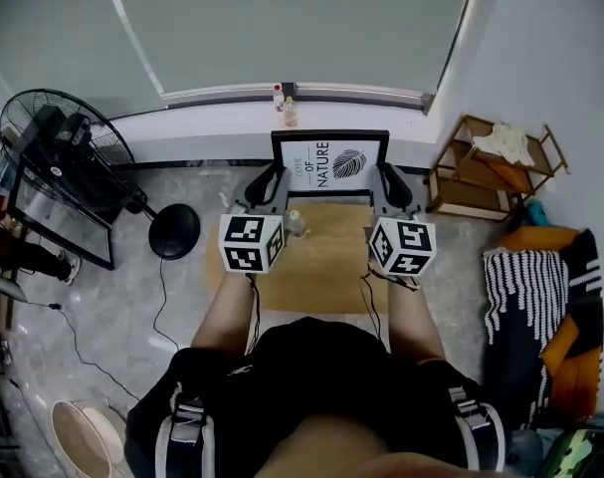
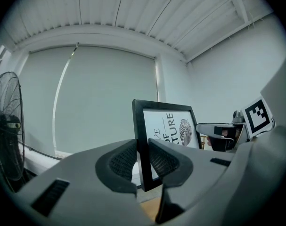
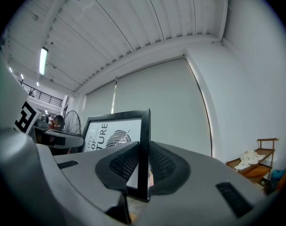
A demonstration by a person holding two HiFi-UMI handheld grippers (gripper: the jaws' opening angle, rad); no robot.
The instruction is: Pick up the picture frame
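The picture frame [image 1: 330, 159], clamped at each side edge by the left gripper [image 1: 271, 180] and right gripper [image 1: 390, 180], fills the gap between them. Under it, a small bottle [image 1: 295, 223] stands on the wooden table [image 1: 331, 267] near the left gripper. Beyond, 2 bottles [image 1: 290, 115] sit on the sill [image 1: 361, 94]; a fan [image 1: 63, 142] flanks left, a shelf [image 1: 486, 167] right.

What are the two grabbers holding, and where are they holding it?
Both hold the picture frame: the left gripper clamps its left side bar, the right gripper its right side bar.
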